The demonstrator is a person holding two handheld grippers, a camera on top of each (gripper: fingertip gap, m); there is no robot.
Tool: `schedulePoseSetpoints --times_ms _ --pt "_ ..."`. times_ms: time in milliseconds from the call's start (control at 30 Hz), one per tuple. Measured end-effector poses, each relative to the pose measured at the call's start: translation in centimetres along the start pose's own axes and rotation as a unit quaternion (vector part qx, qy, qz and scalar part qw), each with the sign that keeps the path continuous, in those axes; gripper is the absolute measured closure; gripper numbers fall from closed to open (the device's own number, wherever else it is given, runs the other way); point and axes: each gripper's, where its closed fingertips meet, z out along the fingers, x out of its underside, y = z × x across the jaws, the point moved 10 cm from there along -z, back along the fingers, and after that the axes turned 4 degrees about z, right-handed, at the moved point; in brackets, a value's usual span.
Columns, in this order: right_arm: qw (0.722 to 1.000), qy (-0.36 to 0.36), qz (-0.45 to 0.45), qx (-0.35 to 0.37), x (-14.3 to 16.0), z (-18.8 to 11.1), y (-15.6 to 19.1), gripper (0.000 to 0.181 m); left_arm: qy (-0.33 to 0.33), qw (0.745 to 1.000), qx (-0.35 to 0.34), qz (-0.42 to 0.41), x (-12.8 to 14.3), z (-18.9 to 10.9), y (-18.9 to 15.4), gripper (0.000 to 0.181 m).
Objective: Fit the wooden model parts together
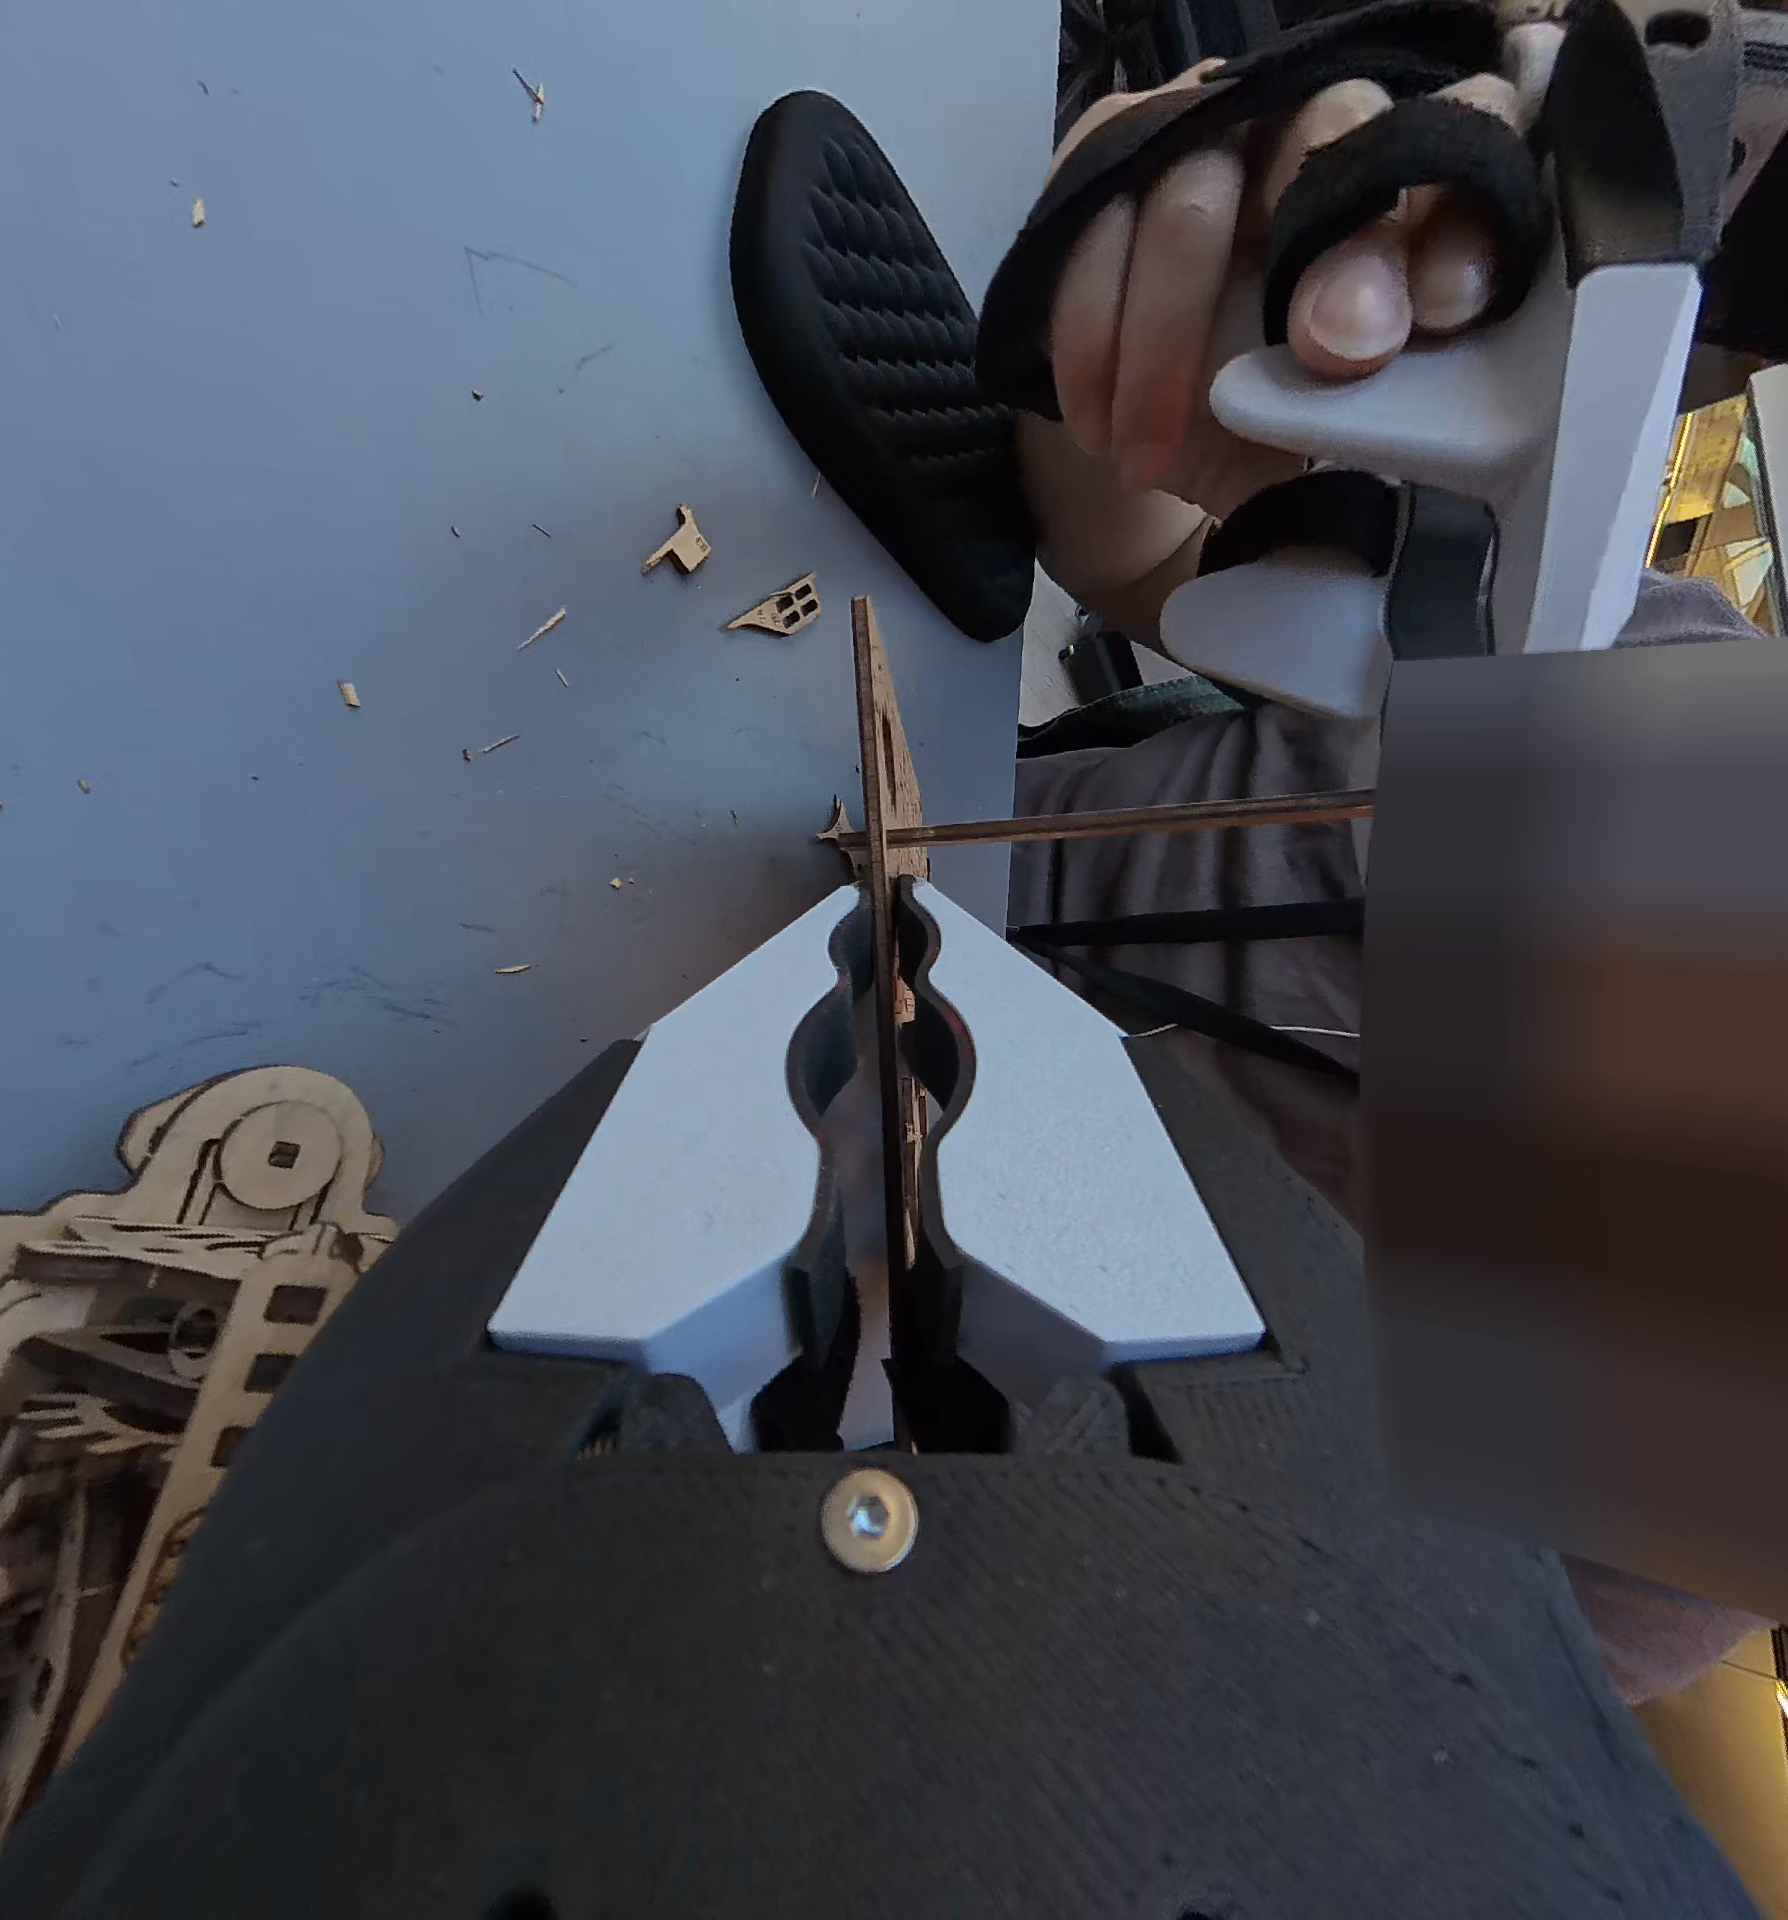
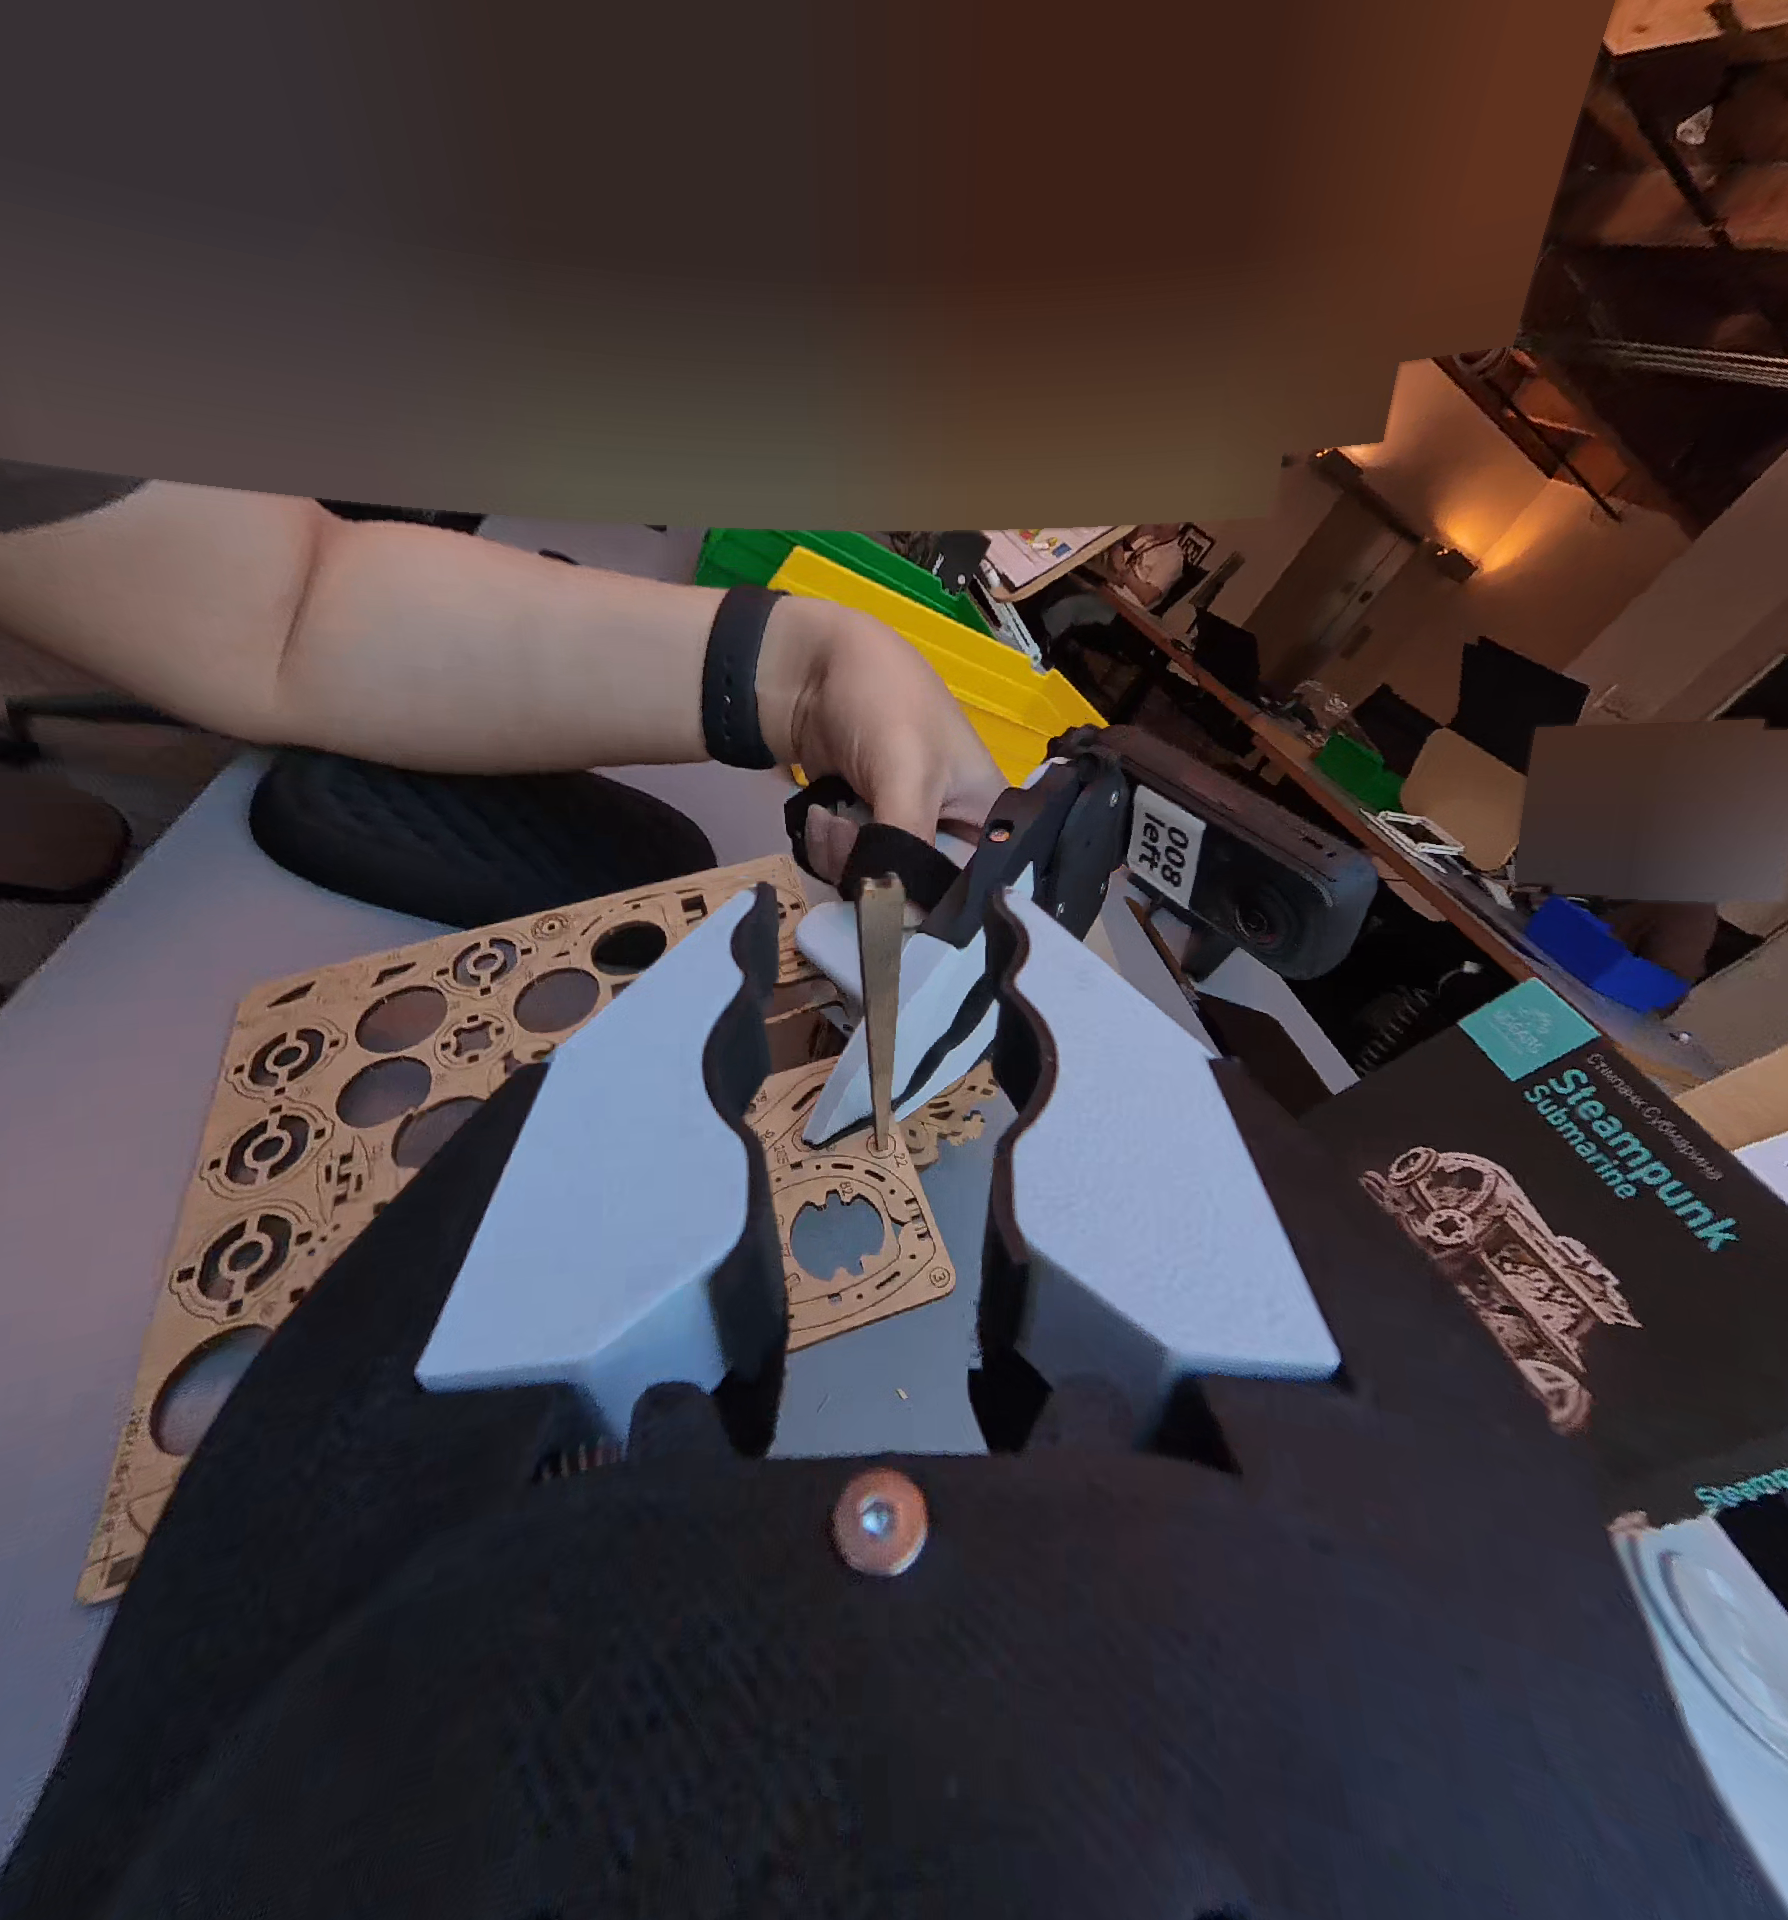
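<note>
My left gripper [image 1: 882,888] is shut on a thin wooden plate [image 1: 888,727], which I see edge-on and upright near the table's right edge. A thin wooden stick [image 1: 1129,823] passes through the plate and points right. In the right wrist view the plate [image 2: 869,1314] is square with a cut-out centre. The stick [image 2: 879,997] stands in a hole near its top corner, and the left gripper [image 2: 900,1049] grips its far edge. My right gripper [image 2: 879,899] is open and empty, with its fingers either side of the stick and not touching it.
A partly built wooden model [image 1: 142,1403] lies at the lower left. A punched-out wooden sheet [image 2: 350,1091] lies flat on the table. A black booklet [image 2: 1596,1195] is at the right and a black wrist pad [image 1: 869,343] beyond. Wood scraps [image 1: 677,540] litter the grey table [image 1: 246,520]. The left gripper's tips are roughly 9 centimetres from the right gripper's.
</note>
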Motion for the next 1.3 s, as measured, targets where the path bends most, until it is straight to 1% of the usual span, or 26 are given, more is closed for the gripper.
schedulePoseSetpoints --times_ms 33,100,133,167,300,400,500,633,700,767,833,900,967,1033,1067,1167,1233,1300 --pt "1.0 0.016 -0.017 0.01 -0.1 0.3 0.2 0.145 0.001 1.0 0.0 0.0 0.0 0.0 0.0 0.18" --pt "0.998 0.034 -0.041 0.021 0.0 0.7 0.5 0.16 0.002 1.0 -0.001 0.001 0.0 0.0 -0.1 0.179" --pt "0.998 0.035 -0.044 0.019 0.0 0.8 0.6 0.17 0.002 1.0 -0.001 0.001 0.0 0.0 -0.1 0.179" --pt "0.998 0.036 -0.041 0.021 0.0 0.9 0.7 0.174 0.003 1.0 -0.002 0.001 0.0 0.1 0.0 0.18" --pt "0.998 0.045 -0.01 0.032 0.0 1.1 0.1 0.174 0.006 1.0 -0.009 0.003 0.1 0.0 0.1 0.179" --pt "0.999 0.039 0.01 0.033 0.2 0.2 -0.3 0.174 0.006 1.0 -0.008 0.008 0.1 -0.1 -0.1 0.179" --pt "0.999 0.033 0.027 0.029 0.6 -0.4 0.3 0.175 -0.001 1.0 -0.008 0.005 0.0 -0.3 -0.1 0.18" --pt "0.999 0.04 -0.009 0.029 -0.1 1.0 1.0 0.175 0.007 1.0 -0.005 0.005 0.0 0.0 -0.1 0.18" --pt "0.999 0.044 -0.005 0.025 -0.4 1.8 0.3 0.174 0.013 1.0 -0.007 0.01 0.0 0.2 -0.3 0.18" --pt "0.999 0.043 0.012 0.018 -0.6 1.9 -0.8 0.173 0.02 1.0 -0.004 0.017 0.0 0.4 -0.6 0.18" --pt "0.999 0.047 0.025 0.011 -0.5 1.4 -1.7 0.173 0.017 1.0 -0.01 0.019 0.0 0.4 -0.7 0.179" --pt "0.998 0.049 0.036 0.023 0.0 0.3 -2.1 0.173 0.014 1.0 -0.014 0.018 0.0 0.1 -0.7 0.179" --pt "0.997 0.04 0.051 0.029 0.5 -0.8 -1.9 0.174 0.008 1.0 -0.009 0.016 0.0 -0.1 -0.5 0.18" --pt "0.997 0.029 0.062 0.024 0.8 -1.1 -1.0 0.175 0.007 1.0 -0.012 0.013 -0.1 0.0 -0.5 0.18" --pt "0.998 0.029 0.057 0.02 0.8 -0.9 -0.3 0.175 0.01 1.0 -0.016 0.011 -0.1 0.0 -0.4 0.18" --pt "0.999 0.048 0.003 0.022 0.2 0.7 1.0 0.175 0.016 1.0 -0.019 0.005 0.0 0.2 -0.2 0.179" --pt "0.998 0.061 -0.006 0.02 -0.2 1.9 0.7 0.175 0.019 1.0 -0.018 0.005 0.1 0.4 -0.2 0.179" --pt "0.998 0.059 0.012 0.014 -0.4 2.4 -0.4 0.174 0.024 1.0 -0.013 0.013 0.0 0.7 -0.4 0.179"
